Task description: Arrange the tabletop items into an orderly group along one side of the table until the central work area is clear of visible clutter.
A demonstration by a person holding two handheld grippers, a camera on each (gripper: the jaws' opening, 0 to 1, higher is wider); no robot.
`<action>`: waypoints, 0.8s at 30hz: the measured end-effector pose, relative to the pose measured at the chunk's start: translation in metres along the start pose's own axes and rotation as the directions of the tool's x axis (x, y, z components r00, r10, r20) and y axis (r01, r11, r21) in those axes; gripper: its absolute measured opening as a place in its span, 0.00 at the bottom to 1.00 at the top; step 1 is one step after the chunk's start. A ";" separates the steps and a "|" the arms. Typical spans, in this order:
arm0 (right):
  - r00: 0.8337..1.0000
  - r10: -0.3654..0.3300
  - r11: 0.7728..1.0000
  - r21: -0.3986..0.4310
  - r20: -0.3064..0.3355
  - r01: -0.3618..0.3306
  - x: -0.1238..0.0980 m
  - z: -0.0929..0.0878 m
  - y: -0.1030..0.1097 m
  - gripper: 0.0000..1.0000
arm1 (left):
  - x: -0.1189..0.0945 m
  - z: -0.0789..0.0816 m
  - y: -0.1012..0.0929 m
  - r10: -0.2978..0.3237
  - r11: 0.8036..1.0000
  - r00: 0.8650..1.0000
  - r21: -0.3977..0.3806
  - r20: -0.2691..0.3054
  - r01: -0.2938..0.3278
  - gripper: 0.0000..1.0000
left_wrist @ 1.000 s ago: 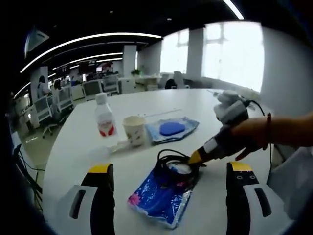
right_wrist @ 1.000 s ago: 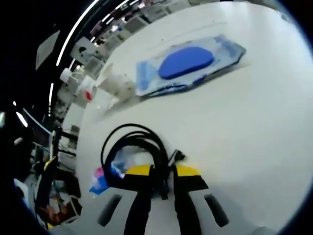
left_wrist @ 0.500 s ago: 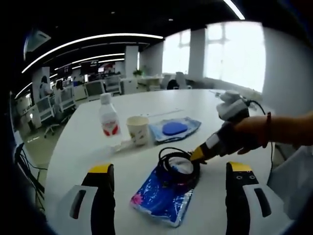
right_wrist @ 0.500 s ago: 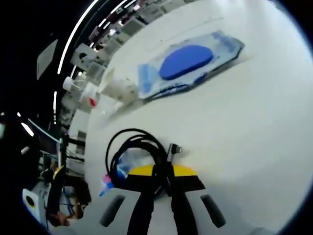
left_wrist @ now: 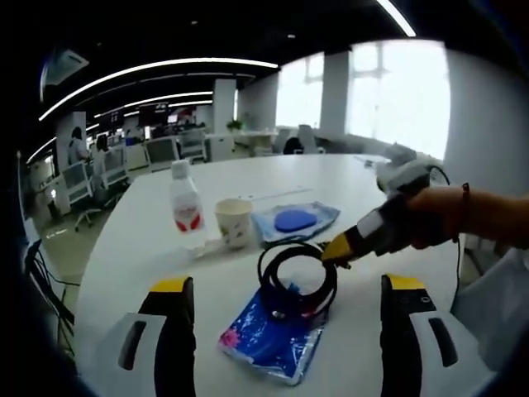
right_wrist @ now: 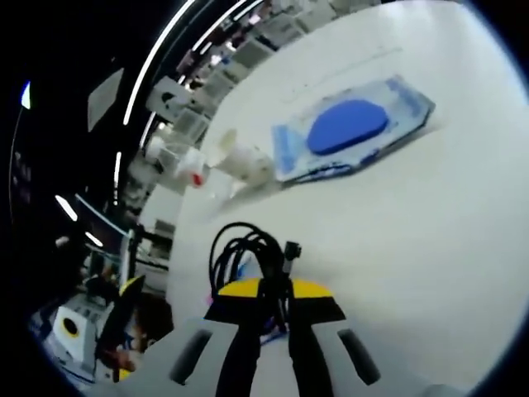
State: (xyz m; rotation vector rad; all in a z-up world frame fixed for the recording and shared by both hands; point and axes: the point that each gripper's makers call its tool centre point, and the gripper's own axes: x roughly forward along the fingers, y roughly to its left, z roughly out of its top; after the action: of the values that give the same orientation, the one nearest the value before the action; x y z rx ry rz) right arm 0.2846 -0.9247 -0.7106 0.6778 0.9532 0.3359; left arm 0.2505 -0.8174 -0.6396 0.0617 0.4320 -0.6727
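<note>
I've got the cable coil off the white table (left_wrist: 149, 231).

My right gripper (right_wrist: 273, 291) is pinched on the black looped cable (left_wrist: 296, 277), hanging above the blue packet (left_wrist: 269, 337); my left gripper (left_wrist: 281, 289) gapes wide, holding nothing.

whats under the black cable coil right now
The cable, clamped in the right gripper, hangs lifted over a blue patterned packet lying on the white table. Through the loop the packet's upper end shows. Whether the coil's lowest part touches the packet cannot be told.
</note>
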 end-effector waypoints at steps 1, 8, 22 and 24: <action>1.000 0.019 1.000 -0.022 0.013 -0.018 -0.002 0.003 0.005 0.06 | 0.000 0.000 0.000 -0.001 1.000 1.000 -0.001 0.002 0.001 0.92; 0.997 0.077 0.996 -0.049 0.030 -0.076 -0.014 0.008 0.023 0.06 | -0.001 0.003 -0.002 -0.004 1.000 1.000 0.001 0.012 0.004 0.92; 0.989 0.131 0.986 -0.117 0.065 -0.123 -0.044 0.017 0.042 0.06 | -0.006 0.005 -0.002 0.001 1.000 1.000 -0.006 0.021 0.000 0.92; 0.989 0.133 0.985 -0.122 0.070 -0.123 -0.049 0.018 0.041 0.06 | -0.006 0.006 -0.002 0.001 1.000 1.000 -0.005 0.025 -0.001 0.92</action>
State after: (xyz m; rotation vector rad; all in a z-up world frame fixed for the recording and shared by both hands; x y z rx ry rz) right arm 0.2733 -0.9276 -0.6449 0.6410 0.8108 0.4724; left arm 0.2471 -0.8168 -0.6313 0.0487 0.4093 -0.6711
